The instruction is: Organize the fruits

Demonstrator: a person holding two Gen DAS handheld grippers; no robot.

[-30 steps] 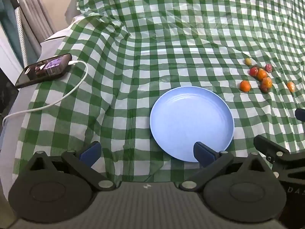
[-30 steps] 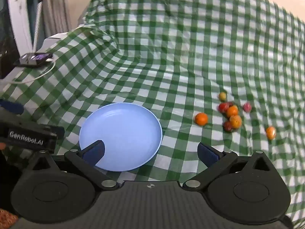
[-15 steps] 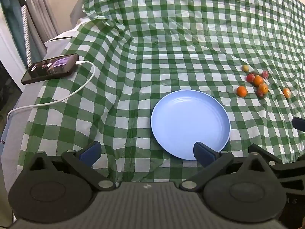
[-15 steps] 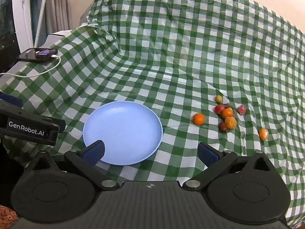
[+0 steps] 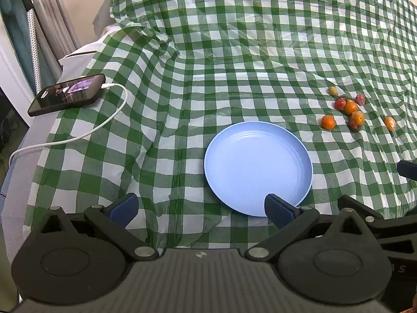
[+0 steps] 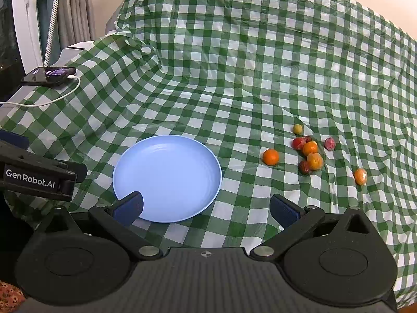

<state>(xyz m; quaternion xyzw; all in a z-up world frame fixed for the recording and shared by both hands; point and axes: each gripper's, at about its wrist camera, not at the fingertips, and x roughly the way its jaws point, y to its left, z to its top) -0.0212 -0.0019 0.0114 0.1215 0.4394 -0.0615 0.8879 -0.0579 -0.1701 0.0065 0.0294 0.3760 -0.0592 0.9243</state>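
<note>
both grippers spread wide, holding nothing.
left gripper (image 5: 200, 207) and right gripper (image 6: 207, 206) low in frame; blue plate (image 6: 166, 177) centre, fruits (image 6: 310, 151) right.

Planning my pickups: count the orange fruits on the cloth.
4: a lone orange nearest the plate, two cluster oranges among red fruits, a far-right orange. The cluster might hide another.

Small orange, red, yellow fruits (image 6: 310, 148) clustered on cloth, right of bare blue plate (image 6: 166, 140).

Black body, blue-padded fingers (image 6: 129, 206)
</note>
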